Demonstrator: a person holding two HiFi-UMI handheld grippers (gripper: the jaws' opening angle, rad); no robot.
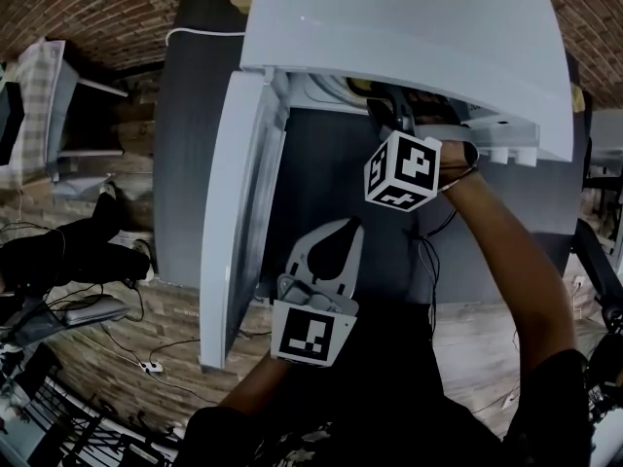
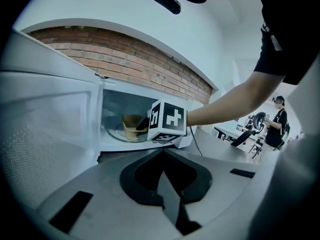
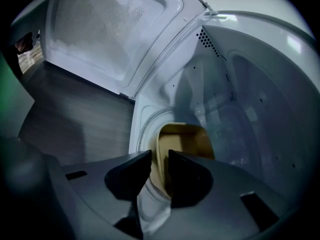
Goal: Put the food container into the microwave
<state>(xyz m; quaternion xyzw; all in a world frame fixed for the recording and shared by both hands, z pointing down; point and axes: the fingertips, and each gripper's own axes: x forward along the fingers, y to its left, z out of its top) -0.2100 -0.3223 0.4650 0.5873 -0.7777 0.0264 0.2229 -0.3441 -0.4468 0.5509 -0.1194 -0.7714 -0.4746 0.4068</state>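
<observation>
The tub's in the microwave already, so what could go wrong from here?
The wall of the food container stands between the parted jaws of the right gripper; pulling out crookedly could snag and tip it. The microwave door hangs open beside the left gripper, which might knock it.

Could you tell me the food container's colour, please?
The food container is tan; right gripper view shows it best.

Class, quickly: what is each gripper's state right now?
Left gripper: closed, empty.
Right gripper: open, jaws either side of a wall of the food container.
</observation>
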